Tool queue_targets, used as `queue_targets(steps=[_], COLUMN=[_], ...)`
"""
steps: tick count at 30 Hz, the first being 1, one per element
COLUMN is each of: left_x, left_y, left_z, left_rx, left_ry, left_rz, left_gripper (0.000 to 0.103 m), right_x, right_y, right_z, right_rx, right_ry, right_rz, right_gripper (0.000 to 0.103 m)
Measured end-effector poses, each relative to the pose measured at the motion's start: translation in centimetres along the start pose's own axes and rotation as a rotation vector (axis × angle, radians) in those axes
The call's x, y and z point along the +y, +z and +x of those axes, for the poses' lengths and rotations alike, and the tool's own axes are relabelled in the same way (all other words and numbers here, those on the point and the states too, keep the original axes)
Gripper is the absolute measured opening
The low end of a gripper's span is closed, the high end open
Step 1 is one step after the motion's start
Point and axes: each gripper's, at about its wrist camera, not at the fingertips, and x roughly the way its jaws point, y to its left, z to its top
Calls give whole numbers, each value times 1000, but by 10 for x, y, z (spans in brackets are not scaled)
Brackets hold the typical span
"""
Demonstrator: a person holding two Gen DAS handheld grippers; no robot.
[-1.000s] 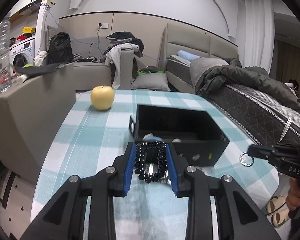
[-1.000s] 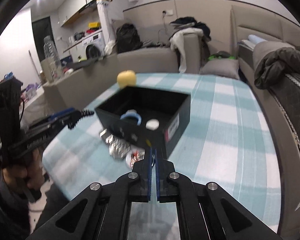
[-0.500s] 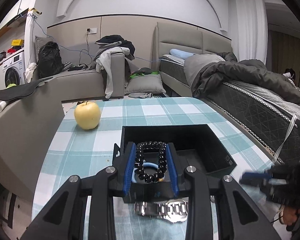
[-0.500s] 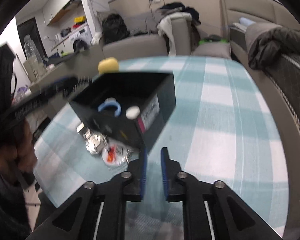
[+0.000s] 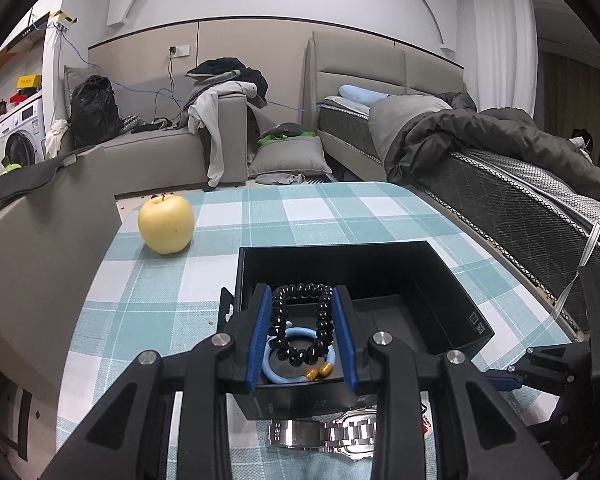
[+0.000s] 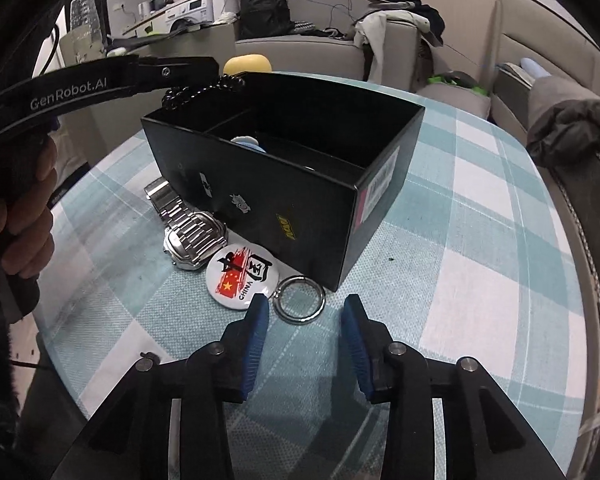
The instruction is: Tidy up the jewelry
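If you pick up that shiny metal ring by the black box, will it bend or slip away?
The metal ring looks like stiff steel, so it probably won't bend. It lies flat on the cloth, so it likely won't roll, but its thin smooth rim may slip. The right gripper, jaws opening, has nothing between its pads.

- My left tool (image 5: 302,334) squeezes a black bead bracelet (image 5: 303,326) between its blue pads, right over the black box (image 5: 440,280).
- Inside the box, under the beads, I see a light blue ring (image 5: 278,374) with gold ends.
- A silver watch (image 5: 340,438) lies on the checked counter (image 5: 320,216) just in front of the box.
- A yellow apple (image 5: 166,224) sits far back on the left.
- My right tool (image 5: 540,372) shows low on the right.
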Motion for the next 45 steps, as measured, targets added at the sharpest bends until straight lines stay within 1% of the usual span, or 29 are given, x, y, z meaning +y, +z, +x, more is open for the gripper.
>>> queue_targets(steps=[3, 4, 6, 10, 12, 15, 18, 20, 24, 27, 31, 32, 33, 34, 38, 42, 44, 45], left_x=[0, 0, -1, -4, -5, -4, -3, -3, -3, -4, -9, -10, -10, -9, -7, -7, -7, -7], left_y=[1, 1, 2, 1, 0, -1, -1, -1, -1, -2, -6, -6, -6, -6, -5, -5, -4, -3], left_z=[4, 4, 7, 10, 10, 10, 11, 12, 17, 21, 24, 23, 22, 22, 22, 21, 22, 22], left_rx=[9, 13, 23, 50, 57, 63, 67, 72, 80, 96, 129, 123, 125, 131, 145, 152, 174, 187], left_ry=[-3, -4, -3, -5, -1, -3, 0, 0, 2, 0, -1, 4, 4, 0, -15, -15, -17, -30], left_rz=[-2, -1, 3, 24, 34, 29, 28, 28, 29, 23, 40, 45, 47, 44, 31, 27, 16, 8], left_gripper=[25, 25, 25, 25, 25, 25, 25, 25, 25, 25, 26, 26, 26, 26, 26, 26, 26, 26], right_x=[1, 1, 0, -6, -14, -18, -23, -25, -27, -26, -24, -25, -25, -25, -24, -29, -31, -32], right_y=[1, 1, 0, -4, -5, -10, -11, -9, 8, 26, 46, 48, 52, 55, 55, 50, 48, 48], right_z=[0, 0, -1, -5, -6, -13, -29, -47, -77, -78, -58, -54, -48, -43, -33, -40, -44, -45], right_rx=[4, 5, 4, 6, 6, -16, -59, -116, -227, -265, -270, -265, -249, -237, -210, -224, -224, -226], right_ry=[2, 3, 10, 35, 63, 67, 79, 90, 98, 80, 86, 84, 91, 89, 85, 85, 89, 90], right_rz=[-7, -8, -8, 17, 48, 64, 89, 105, 128, 127, 139, 140, 144, 148, 139, 152, 157, 157], right_gripper=[38, 36, 25, 25, 25, 25, 25, 25, 24, 24, 24, 22, 9, 8, 8, 11, 11, 11])
